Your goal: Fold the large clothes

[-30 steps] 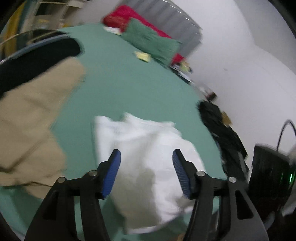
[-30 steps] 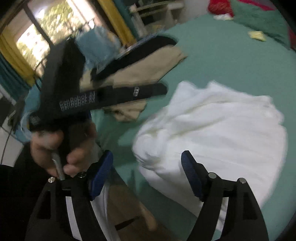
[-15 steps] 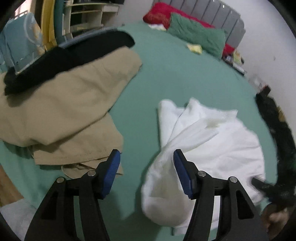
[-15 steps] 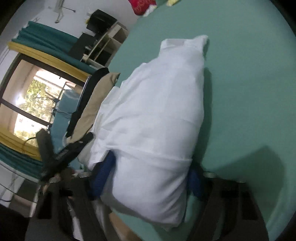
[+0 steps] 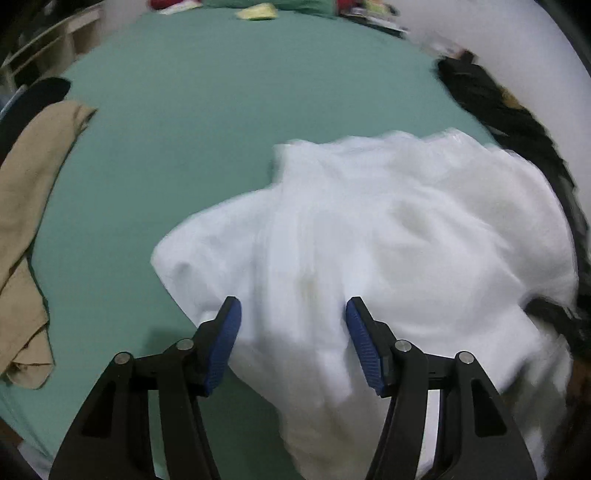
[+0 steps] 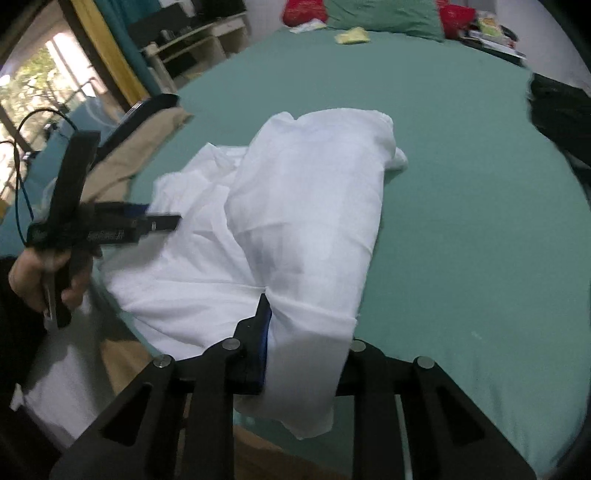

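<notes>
A large white garment [image 5: 388,236] lies crumpled on the green bed sheet [image 5: 207,122]. My left gripper [image 5: 293,345] is open, its blue pads just above the garment's near edge, holding nothing. In the right wrist view the same garment [image 6: 295,199] is bunched up, and my right gripper [image 6: 306,343] is shut on its near edge; cloth drapes over and hides the right finger. The left gripper [image 6: 162,223] shows there too, at the garment's left side.
Beige clothing [image 5: 26,206] and a black item [image 5: 33,99] lie at the bed's left. Dark clothes [image 5: 509,122] lie at the right edge. Pillows [image 6: 384,14] and a yellow item [image 6: 352,36] are at the far end. Shelves [image 6: 192,48] and a window [image 6: 33,92] stand left.
My right gripper has closed on the white garment's near edge and lifted it. My left gripper has swung right from the beige clothing to over the white garment, still open.
</notes>
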Motion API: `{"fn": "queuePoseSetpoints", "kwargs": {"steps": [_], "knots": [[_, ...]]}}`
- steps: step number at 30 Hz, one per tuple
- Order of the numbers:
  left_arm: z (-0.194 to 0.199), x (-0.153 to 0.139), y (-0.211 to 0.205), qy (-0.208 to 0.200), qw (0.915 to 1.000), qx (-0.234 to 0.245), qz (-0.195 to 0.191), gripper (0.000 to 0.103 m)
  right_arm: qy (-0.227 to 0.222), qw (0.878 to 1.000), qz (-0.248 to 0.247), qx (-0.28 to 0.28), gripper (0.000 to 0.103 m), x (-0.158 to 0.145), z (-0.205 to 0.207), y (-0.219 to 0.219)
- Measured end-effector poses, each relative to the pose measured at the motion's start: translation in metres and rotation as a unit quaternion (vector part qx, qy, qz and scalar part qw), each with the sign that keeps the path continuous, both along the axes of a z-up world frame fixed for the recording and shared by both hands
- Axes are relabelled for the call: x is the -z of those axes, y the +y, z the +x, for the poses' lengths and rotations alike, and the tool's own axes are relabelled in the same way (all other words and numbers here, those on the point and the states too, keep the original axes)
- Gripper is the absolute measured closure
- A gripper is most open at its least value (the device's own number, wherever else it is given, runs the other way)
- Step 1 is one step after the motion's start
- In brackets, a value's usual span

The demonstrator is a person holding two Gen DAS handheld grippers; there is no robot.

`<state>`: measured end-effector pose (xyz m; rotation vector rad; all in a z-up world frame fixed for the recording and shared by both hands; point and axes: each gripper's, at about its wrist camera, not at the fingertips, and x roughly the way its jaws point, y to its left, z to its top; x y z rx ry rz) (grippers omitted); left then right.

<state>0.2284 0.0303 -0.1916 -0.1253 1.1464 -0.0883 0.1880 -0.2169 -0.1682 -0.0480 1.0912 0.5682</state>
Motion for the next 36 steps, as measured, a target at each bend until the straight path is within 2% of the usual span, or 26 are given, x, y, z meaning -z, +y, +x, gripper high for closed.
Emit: {"fn": "queuePoseSetpoints", "kwargs": {"steps": [1, 3, 5, 7, 11, 13, 16, 18, 19, 20, 23, 25, 29, 31, 32, 36], "knots": [[0.001, -0.003, 0.0, -0.014, 0.9995, -0.025, 0.01, 0.041, 0.006, 1.0, 0.004, 0.007, 0.078, 0.003, 0.0, -0.005], [-0.001, -0.006, 0.003, -0.026, 0.9974, -0.066, 0.014, 0.041, 0.026, 0.999, 0.014, 0.024, 0.066, 0.013, -0.001, -0.015], [-0.006, -0.006, 0.007, -0.029, 0.9956, -0.087, 0.017, 0.041, 0.026, 0.999, 0.026, 0.036, 0.051, 0.019, -0.002, -0.023], [-0.019, -0.01, 0.013, -0.038, 0.9943, -0.099, -0.002, 0.041, 0.016, 0.998, 0.042, 0.047, 0.045, 0.016, -0.002, -0.031], [-0.039, -0.021, 0.025, -0.064, 0.9906, -0.116, -0.034, 0.038, -0.022, 0.994, 0.083, 0.07, 0.042, -0.009, 0.001, -0.052], [-0.051, -0.015, 0.032, -0.052, 0.989, -0.117, -0.074, 0.032, -0.041, 0.991, 0.102, 0.075, 0.042, -0.018, 0.004, -0.06], [-0.041, -0.004, 0.03, -0.022, 0.9855, -0.095, -0.139, 0.029, -0.035, 0.992, 0.088, 0.079, 0.041, -0.009, 0.021, -0.055], [-0.037, 0.011, 0.023, -0.007, 0.9797, -0.09, -0.179, 0.026, -0.016, 0.993, 0.086, 0.083, 0.042, 0.007, 0.033, -0.052], [-0.036, 0.013, 0.018, -0.014, 0.98, -0.089, -0.177, 0.021, -0.011, 0.993, 0.087, 0.082, 0.042, 0.01, 0.031, -0.067], [-0.036, 0.014, 0.011, -0.021, 0.9806, -0.082, -0.177, 0.019, -0.005, 0.993, 0.078, 0.084, 0.042, 0.019, 0.033, -0.064], [-0.035, 0.018, -0.008, -0.006, 0.9681, -0.059, -0.244, 0.019, -0.001, 0.994, 0.076, 0.084, 0.042, 0.03, 0.034, -0.061], [-0.03, 0.023, -0.024, 0.003, 0.9618, -0.053, -0.268, 0.018, -0.009, 0.994, 0.072, 0.084, 0.042, 0.031, 0.032, -0.057], [-0.023, 0.024, -0.069, 0.014, 0.9689, -0.005, -0.247, 0.015, -0.011, 0.994, 0.067, 0.08, 0.042, 0.03, 0.032, -0.054], [-0.016, 0.017, -0.088, 0.012, 0.9819, 0.026, -0.187, 0.015, -0.006, 0.993, 0.08, 0.083, 0.042, 0.029, 0.03, -0.058], [-0.012, 0.015, -0.091, 0.01, 0.9868, 0.03, -0.159, 0.015, -0.003, 0.993, 0.087, 0.084, 0.042, 0.029, 0.03, -0.059], [-0.011, 0.014, -0.087, 0.004, 0.9928, 0.005, -0.12, 0.015, 0.017, 0.986, 0.142, 0.086, 0.039, 0.033, 0.025, -0.069]]}}
